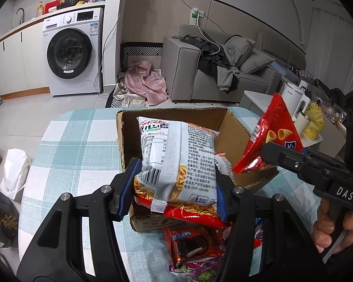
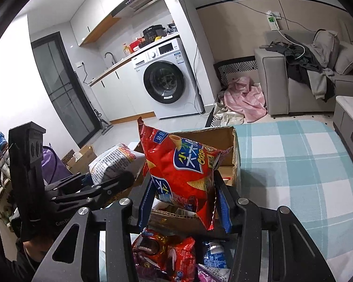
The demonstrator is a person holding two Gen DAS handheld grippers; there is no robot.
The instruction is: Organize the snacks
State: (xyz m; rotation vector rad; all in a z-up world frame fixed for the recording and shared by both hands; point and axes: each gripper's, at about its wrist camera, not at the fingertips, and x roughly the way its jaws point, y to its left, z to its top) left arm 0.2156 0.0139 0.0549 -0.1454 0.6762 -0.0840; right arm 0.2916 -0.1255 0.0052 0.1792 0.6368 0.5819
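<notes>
My left gripper (image 1: pixel 174 188) is shut on a white and red bag of stick snacks (image 1: pixel 176 159) and holds it over the open cardboard box (image 1: pixel 235 127) on the checked table. My right gripper (image 2: pixel 184 202) is shut on a red bag of cone crisps (image 2: pixel 181 166) and holds it above the box's near edge (image 2: pixel 235 155). The red bag also shows in the left wrist view (image 1: pixel 270 138), to the right of the box. The stick snack bag shows at the left of the right wrist view (image 2: pixel 113 162).
Loose snack packets, one red with a dark biscuit picture (image 1: pixel 193 246), lie on the teal checked tablecloth (image 2: pixel 294 164) in front of the box. A washing machine (image 1: pixel 73 51), a grey sofa with clothes (image 1: pixel 223 70) and a side table with mugs (image 1: pixel 301 115) stand beyond.
</notes>
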